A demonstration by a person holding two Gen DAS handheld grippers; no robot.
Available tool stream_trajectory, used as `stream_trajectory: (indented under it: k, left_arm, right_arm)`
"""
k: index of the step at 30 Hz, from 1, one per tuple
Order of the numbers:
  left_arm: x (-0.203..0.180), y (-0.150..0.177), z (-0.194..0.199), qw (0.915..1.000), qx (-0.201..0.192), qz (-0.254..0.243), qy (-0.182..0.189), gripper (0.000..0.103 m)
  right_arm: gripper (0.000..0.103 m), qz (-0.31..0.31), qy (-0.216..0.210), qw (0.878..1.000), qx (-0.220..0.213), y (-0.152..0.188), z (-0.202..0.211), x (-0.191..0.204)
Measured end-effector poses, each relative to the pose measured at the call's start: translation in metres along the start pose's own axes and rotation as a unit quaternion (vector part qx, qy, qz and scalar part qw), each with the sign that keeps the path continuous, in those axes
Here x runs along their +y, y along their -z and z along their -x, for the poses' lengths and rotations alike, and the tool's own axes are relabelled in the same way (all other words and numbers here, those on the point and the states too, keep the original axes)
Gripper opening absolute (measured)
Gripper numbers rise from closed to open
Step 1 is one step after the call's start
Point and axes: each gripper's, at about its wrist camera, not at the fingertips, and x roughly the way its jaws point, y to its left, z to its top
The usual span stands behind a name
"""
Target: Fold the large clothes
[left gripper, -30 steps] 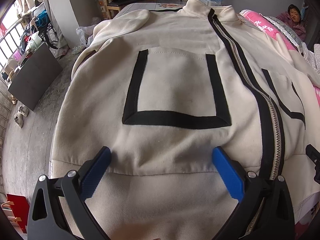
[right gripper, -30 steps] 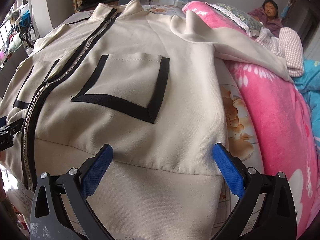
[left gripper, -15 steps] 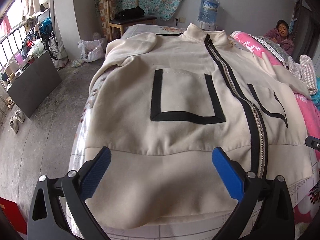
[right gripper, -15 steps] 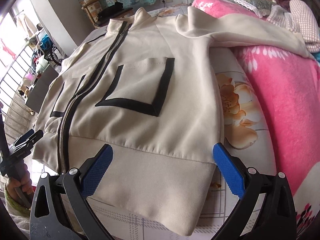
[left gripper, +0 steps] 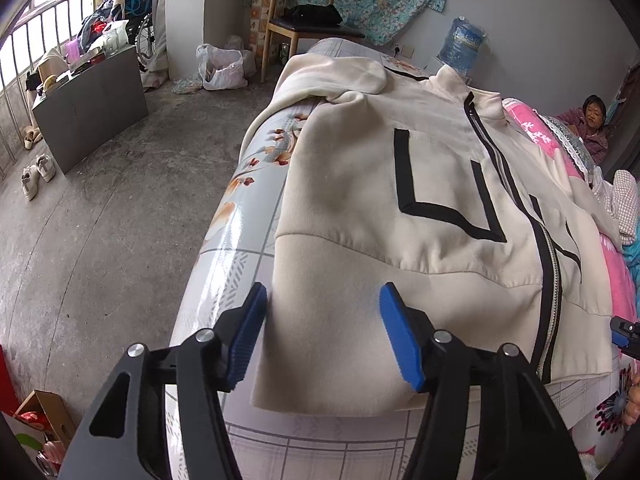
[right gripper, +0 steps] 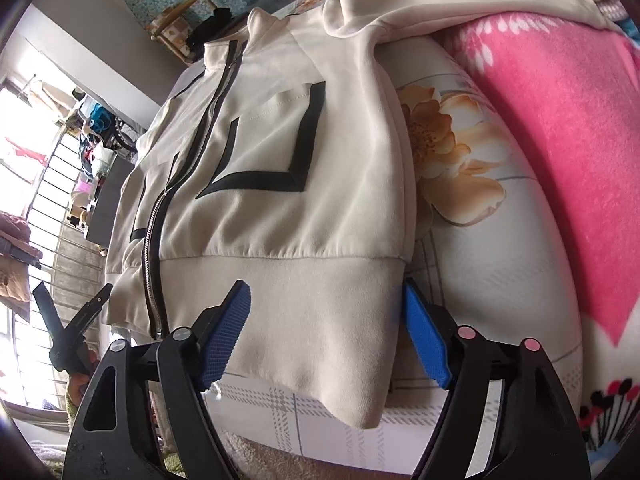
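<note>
A cream zip-up jacket (left gripper: pixel 420 200) with black pocket trim lies flat, front up, on the floral bed sheet (left gripper: pixel 236 208). My left gripper (left gripper: pixel 326 336) hovers over the hem's left corner. Its jaws are closing with the hem band between them, and the blue pads do not pinch the cloth. In the right wrist view, the jacket (right gripper: pixel 280 160) fills the middle. My right gripper (right gripper: pixel 326 336) straddles the hem's right corner, also closing, its pads apart from the fabric. The left gripper (right gripper: pixel 68 320) shows at the left edge there.
A pink blanket (right gripper: pixel 560 120) covers the bed right of the jacket, and one sleeve drapes onto it. A person (left gripper: pixel 592 120) sits at the far right. Left of the bed are bare concrete floor, a grey cabinet (left gripper: pixel 92 96), shoes (left gripper: pixel 38 172) and a wooden chair (left gripper: pixel 304 20).
Both grippers slid outward along the hem, the left one to the left corner, the right one to the right corner. Both rolled, and their jaws have narrowed.
</note>
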Motion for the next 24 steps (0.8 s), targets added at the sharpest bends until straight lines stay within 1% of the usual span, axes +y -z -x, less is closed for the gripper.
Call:
stream_trajectory:
  k: [1,3,6,7,8,9,10,11,12,13,15,16,17,18,19,20,22,24]
  left_arm:
    - [-0.001,0.001,0.0,1.0,0.0,-0.003,0.0,0.055]
    - [-0.002,-0.001,-0.003,1.0,0.002,-0.001,-0.002,0.055]
    - [-0.001,-0.011,-0.009,0.9999,0.0,0.016,0.004,0.055]
    - [-0.001,-0.014,-0.012,0.9998,-0.002,0.021,0.005,0.054]
    - [-0.001,-0.016,-0.014,0.9998,-0.004,0.022,0.001,0.053]
    - [-0.002,-0.018,-0.016,0.9998,-0.005,0.02,-0.003,0.05]
    - [-0.002,-0.018,-0.018,0.9998,-0.005,0.017,-0.009,0.047]
    - [-0.003,-0.017,-0.017,0.9998,-0.006,0.014,-0.015,0.045]
    - [-0.005,-0.015,-0.016,0.9998,-0.006,0.01,-0.018,0.039]
    - [-0.005,-0.013,-0.013,0.9998,-0.005,0.007,-0.02,0.033]
    - [-0.004,-0.009,-0.009,0.9997,-0.002,0.012,-0.019,0.026]
    - [-0.003,-0.008,-0.008,0.9997,-0.002,0.014,-0.021,0.023]
    - [-0.002,-0.008,-0.008,0.9996,-0.001,0.016,-0.024,0.021]
    - [-0.003,-0.01,-0.007,0.9995,0.0,0.018,-0.028,0.016]
    - [-0.004,-0.012,-0.005,0.9994,-0.001,0.019,-0.03,0.01]
    - [-0.006,-0.014,0.0,0.9993,-0.005,0.017,-0.033,0.008]
    - [-0.014,-0.015,0.018,0.9991,-0.022,0.004,-0.036,0.005]
    - [-0.022,-0.013,0.038,0.9989,-0.035,-0.009,-0.031,0.005]
  right_arm:
    - [0.061,-0.005,0.0,1.0,-0.001,0.003,0.003,-0.004]
    - [0.051,-0.019,-0.002,1.0,-0.007,0.005,0.004,-0.011]
    - [0.048,-0.041,-0.02,0.999,-0.014,0.0,-0.004,-0.018]
    - [0.047,-0.042,-0.025,0.999,-0.017,-0.003,-0.006,-0.018]
    - [0.045,-0.039,-0.03,0.999,-0.019,-0.005,-0.008,-0.017]
    - [0.041,-0.035,-0.032,0.999,-0.019,-0.007,-0.01,-0.016]
    - [0.04,-0.031,-0.031,0.999,-0.018,-0.007,-0.011,-0.016]
    - [0.037,-0.028,-0.031,0.999,-0.017,-0.006,-0.01,-0.016]
    - [0.031,-0.026,-0.033,0.999,-0.014,-0.003,-0.008,-0.016]
    - [0.028,-0.024,-0.032,0.999,-0.01,0.0,-0.007,-0.016]
    - [0.018,-0.023,-0.029,0.999,-0.004,0.007,-0.005,-0.019]
    - [0.016,-0.026,-0.031,0.999,-0.003,0.008,-0.006,-0.022]
    - [0.011,-0.028,-0.033,0.999,-0.003,0.008,-0.006,-0.024]
    - [0.006,-0.027,-0.034,0.999,-0.003,0.006,-0.006,-0.023]
    - [0.005,-0.023,-0.035,0.999,-0.004,0.004,-0.004,-0.021]
    - [0.003,-0.014,-0.032,0.999,-0.009,0.001,0.0,-0.017]
    - [0.003,0.01,-0.031,0.999,-0.027,-0.003,0.017,-0.008]
    - [0.003,0.026,-0.036,0.998,-0.043,-0.006,0.034,-0.004]
